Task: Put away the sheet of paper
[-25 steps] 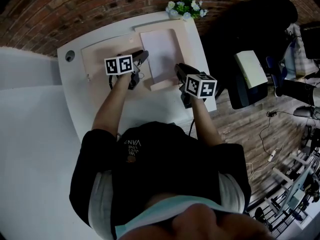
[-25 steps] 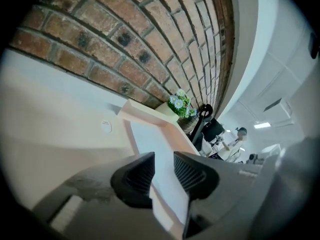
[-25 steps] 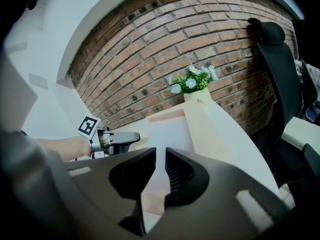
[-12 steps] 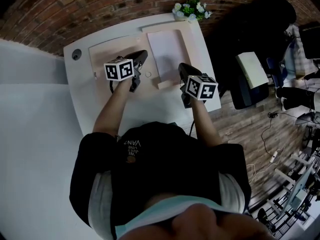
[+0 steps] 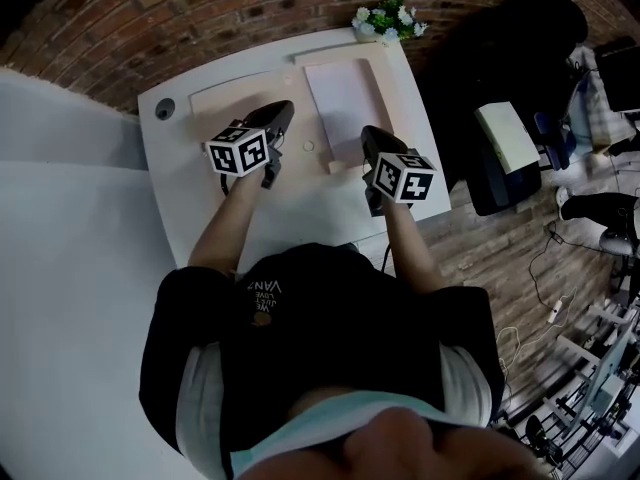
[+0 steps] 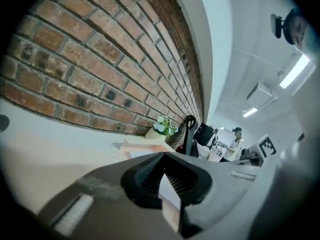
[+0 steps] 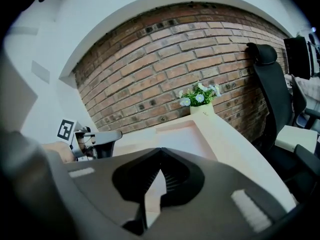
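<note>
The white sheet of paper (image 5: 343,93) lies flat inside a shallow pale pink tray (image 5: 346,165) at the back right of the white desk (image 5: 300,203). My left gripper (image 5: 282,111) hovers left of the tray, apart from it, shut with nothing between its jaws. My right gripper (image 5: 368,134) hangs by the tray's front right corner, its jaws also together and empty. In the left gripper view the shut left gripper (image 6: 164,154) points along the brick wall, the tray (image 6: 137,146) beyond it. In the right gripper view the shut right gripper (image 7: 160,150) faces the paper (image 7: 182,141).
A pale desk mat (image 5: 215,98) covers the desk's back left, near a round cable hole (image 5: 165,109). A pot of flowers (image 5: 388,13) stands at the back edge by the brick wall. A black office chair (image 5: 500,48) and a cushioned seat (image 5: 505,138) stand to the right.
Both grippers have risen and drawn back from the tray, the left one away from its left edge. The paper stays flat in the tray.
</note>
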Available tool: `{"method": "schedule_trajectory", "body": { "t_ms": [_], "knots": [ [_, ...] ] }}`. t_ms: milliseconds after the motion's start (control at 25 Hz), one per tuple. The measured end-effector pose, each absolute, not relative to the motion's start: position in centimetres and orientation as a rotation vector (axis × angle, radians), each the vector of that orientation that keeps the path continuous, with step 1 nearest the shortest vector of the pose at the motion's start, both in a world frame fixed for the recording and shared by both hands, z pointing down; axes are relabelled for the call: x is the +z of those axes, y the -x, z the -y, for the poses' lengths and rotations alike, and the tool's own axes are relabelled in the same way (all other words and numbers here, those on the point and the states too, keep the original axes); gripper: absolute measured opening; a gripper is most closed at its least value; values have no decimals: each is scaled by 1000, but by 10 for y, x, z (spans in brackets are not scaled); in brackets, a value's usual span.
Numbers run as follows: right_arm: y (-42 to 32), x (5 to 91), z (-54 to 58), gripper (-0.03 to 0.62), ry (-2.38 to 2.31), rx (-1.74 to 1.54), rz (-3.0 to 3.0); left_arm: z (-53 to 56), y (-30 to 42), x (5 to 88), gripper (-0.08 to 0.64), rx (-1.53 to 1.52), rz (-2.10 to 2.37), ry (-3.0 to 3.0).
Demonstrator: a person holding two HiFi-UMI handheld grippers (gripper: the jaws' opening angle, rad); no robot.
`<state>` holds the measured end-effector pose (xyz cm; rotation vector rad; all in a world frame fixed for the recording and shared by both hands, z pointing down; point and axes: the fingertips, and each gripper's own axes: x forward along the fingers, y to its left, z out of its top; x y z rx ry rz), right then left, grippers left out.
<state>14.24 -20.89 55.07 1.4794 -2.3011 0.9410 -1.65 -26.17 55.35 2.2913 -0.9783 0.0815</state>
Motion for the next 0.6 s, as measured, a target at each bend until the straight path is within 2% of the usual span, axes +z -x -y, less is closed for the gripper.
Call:
{"method": "schedule_trajectory", "body": {
  "t_ms": [600],
  "knots": [
    [-116,533,179,-2,-1608,861,2326,222,51,530,0,79,958,-2381]
  ]
}}
